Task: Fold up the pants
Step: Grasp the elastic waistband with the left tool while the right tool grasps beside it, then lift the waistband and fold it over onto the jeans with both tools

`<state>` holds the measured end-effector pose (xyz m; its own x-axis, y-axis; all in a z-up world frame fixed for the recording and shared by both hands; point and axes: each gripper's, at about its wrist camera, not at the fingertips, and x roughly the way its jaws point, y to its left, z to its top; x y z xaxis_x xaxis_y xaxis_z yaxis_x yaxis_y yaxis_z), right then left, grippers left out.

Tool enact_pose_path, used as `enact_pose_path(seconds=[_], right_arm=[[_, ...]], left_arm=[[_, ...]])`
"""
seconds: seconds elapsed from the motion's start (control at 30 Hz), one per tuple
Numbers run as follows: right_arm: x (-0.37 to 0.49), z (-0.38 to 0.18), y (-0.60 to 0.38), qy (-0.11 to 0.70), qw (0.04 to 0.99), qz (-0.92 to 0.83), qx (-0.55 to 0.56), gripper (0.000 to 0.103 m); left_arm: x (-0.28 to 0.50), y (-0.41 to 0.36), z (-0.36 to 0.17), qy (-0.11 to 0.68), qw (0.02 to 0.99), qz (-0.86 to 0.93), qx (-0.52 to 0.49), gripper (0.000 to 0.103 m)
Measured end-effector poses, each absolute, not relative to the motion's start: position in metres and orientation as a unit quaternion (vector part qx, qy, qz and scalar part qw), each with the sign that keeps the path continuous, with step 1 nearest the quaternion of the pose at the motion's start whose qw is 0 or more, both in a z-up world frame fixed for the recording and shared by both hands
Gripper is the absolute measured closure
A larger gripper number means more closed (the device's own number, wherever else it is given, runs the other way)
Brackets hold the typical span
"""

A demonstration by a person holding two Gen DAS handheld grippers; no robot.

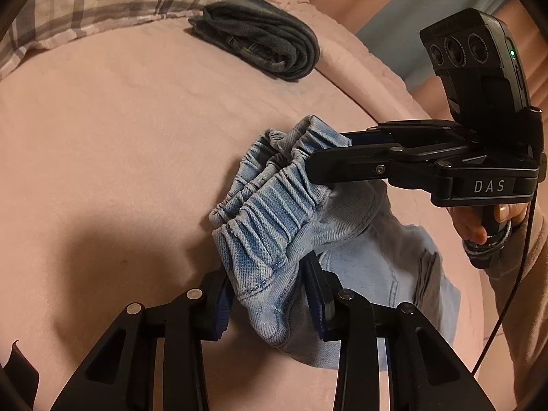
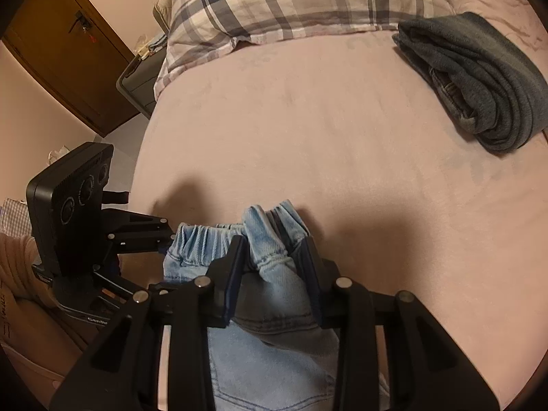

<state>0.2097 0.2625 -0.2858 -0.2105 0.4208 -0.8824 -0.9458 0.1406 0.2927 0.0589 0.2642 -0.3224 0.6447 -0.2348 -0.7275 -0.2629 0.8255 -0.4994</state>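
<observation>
Both the left tongs and right tongs pinch the light-blue denim pants' gathered elastic waistband above the pink bed.

1. A home bedroom: a bed under a pink sheet fills both views.
2. A plaid pillow lies at its head edge.
3. A wooden door stands beyond the bed's corner.
</observation>
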Motion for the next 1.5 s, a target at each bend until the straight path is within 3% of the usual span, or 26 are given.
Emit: enact_pose_path(seconds=[0.07,0.1,0.5,1.0,1.4,1.5], right_arm=[[0.208,-0.278,0.258,0.489,0.573,0.603,-0.263,0.071],[0.207,-0.274,0.256,0.484,0.575,0.605,-0.260,0.086],[0.195,-0.220,0.208,0.429,0.617,0.620,-0.226,0.086],[0.178,-0.166,0.084,0.375,0.698,0.594,-0.137,0.086],[0.189,-0.196,-0.067,0.364,0.757,0.542,-0.010,0.084],[0.189,-0.219,-0.099,0.376,0.761,0.528,0.023,0.078]], left_arm=[[0.057,0.260,-0.314,0.416,0.865,0.012,-0.282,0.068],[0.056,0.258,-0.309,0.412,0.868,0.014,-0.277,0.071],[0.047,0.224,-0.258,0.383,0.900,0.013,-0.206,0.074],[0.036,0.118,-0.194,0.349,0.936,-0.001,-0.038,0.074],[0.048,-0.011,-0.199,0.333,0.934,-0.032,0.126,0.077],[0.050,-0.040,-0.217,0.354,0.922,-0.060,0.147,0.076]])
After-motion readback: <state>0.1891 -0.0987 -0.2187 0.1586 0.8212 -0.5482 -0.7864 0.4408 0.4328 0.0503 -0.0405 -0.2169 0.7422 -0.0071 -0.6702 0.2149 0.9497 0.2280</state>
